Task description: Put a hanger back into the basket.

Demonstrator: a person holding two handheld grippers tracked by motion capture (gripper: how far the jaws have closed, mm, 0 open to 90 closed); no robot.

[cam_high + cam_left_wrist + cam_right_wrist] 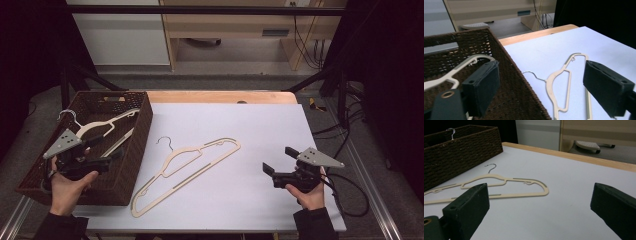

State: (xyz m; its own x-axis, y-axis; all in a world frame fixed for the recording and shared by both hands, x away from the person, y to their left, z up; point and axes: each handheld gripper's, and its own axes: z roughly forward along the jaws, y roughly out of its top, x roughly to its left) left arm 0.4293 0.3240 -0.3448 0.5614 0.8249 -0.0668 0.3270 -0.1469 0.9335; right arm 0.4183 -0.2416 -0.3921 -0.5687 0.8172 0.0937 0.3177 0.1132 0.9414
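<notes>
Fingers (pixel 479 87) spread empty; high view shows second hanger (pixel 100 127) in basket (pixel 135 150).

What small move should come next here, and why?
Probably bring the left gripper across to the hanger on the sheet. One hanger in the basket already lies inside the wicker basket, both grippers stand open and empty, and the right gripper waits off to the side.

Each hand-held gripper, left (pixel 100 161) and right (pixel 280 161), has a black body, two blocky black fingers (pixel 482 86) with a small round hole, and a grey three-cornered top plate. A black cable trails from the right unit. Dark long sleeves (pixel 312 222) cover both forearms.
</notes>
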